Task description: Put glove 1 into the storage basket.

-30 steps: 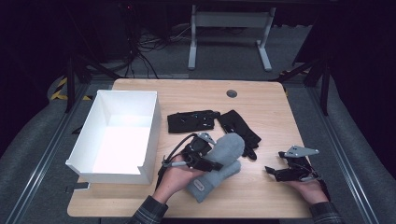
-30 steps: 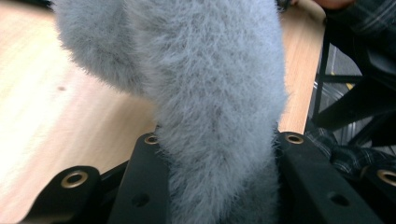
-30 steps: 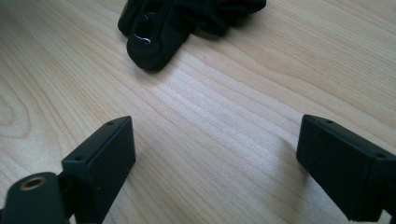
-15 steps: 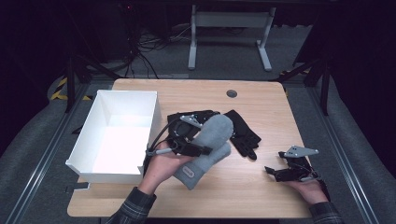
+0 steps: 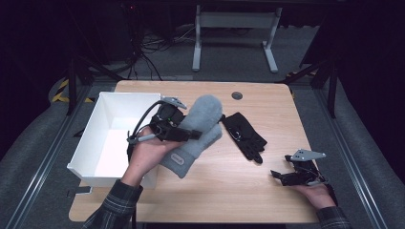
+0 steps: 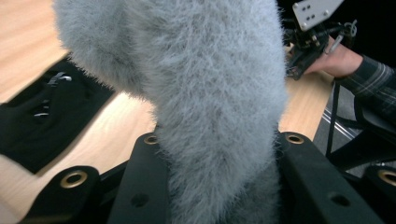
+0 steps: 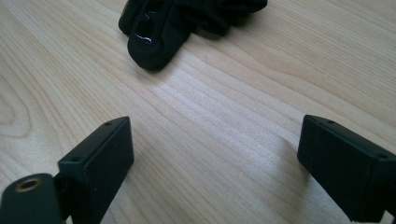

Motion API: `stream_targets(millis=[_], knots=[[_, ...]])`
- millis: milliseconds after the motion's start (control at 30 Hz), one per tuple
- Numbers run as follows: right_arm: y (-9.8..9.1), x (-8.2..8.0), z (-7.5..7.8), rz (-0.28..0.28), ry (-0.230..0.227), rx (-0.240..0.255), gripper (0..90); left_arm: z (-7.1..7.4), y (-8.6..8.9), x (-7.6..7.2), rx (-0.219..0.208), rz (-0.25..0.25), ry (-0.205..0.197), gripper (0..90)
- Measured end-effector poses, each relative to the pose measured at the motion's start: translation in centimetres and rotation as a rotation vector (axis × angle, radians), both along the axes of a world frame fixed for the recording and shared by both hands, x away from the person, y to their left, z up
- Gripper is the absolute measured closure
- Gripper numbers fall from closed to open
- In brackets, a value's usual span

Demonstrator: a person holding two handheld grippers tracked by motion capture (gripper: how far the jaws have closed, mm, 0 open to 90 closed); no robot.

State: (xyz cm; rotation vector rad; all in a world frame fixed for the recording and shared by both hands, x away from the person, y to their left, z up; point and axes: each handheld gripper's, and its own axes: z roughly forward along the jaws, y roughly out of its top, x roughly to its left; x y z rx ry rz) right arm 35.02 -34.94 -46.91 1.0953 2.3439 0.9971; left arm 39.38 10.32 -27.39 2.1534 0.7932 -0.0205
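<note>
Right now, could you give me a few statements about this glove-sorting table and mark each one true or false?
1. The left gripper is clamped on a grey fuzzy mitten. True.
2. The mitten lies inside the white box. False: it is held beside the box, above the table.
3. The right gripper holds a black glove. False: its jaws are open and empty.
4. A black glove lies on the table. True.
</note>
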Motion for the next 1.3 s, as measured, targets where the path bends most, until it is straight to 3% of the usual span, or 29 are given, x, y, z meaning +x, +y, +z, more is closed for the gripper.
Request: stream_targets(millis=[400,700,1000,1300], knots=[[0.0,-0.1,0.0,0.001,0.001,0.000,11.0,3.4,4.2,1.1,0.004,0.091,-0.039,69.2],[0.0,-0.1,0.0,0.002,0.001,-0.001,10.9,4.6,8.0,1.0,-0.018,0.170,-0.045,69.3],[0.0,-0.1,0.0,0.000,0.001,-0.001,10.8,3.3,12.5,1.2,-0.034,0.282,-0.027,69.2],[0.0,-0.1,0.0,0.001,0.002,-0.001,10.7,0.3,15.5,1.1,0.001,0.400,0.012,69.0]])
